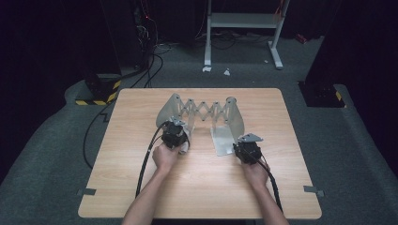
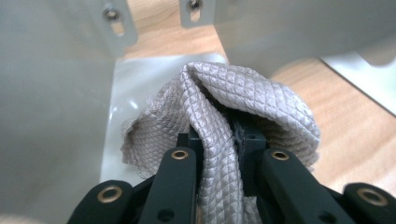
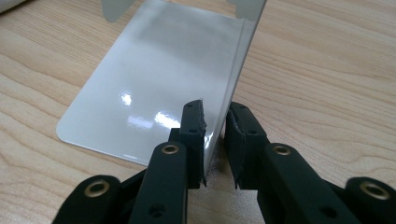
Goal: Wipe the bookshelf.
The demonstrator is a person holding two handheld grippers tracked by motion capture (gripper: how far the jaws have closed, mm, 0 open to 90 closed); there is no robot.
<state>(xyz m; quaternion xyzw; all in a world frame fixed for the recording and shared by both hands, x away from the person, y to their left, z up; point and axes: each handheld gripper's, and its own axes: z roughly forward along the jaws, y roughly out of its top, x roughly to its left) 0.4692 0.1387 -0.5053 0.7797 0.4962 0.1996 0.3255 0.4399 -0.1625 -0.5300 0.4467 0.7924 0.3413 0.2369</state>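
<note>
A pale metal expanding rack stands mid-table, its scissor lattice joining a left end plate and a right end plate. My left gripper is shut on a bunched grey quilted cloth. The cloth hangs low over the left end's flat base, beside its upright wall. My right gripper straddles the near edge of the right end's upright wall, one jaw on each side and closed on it, next to its glossy base.
The wooden table has bare room in front of both hands. Two black cables trail from the left gripper toward the near edge. Beyond the table, more cables and a white stand sit on the dark floor.
</note>
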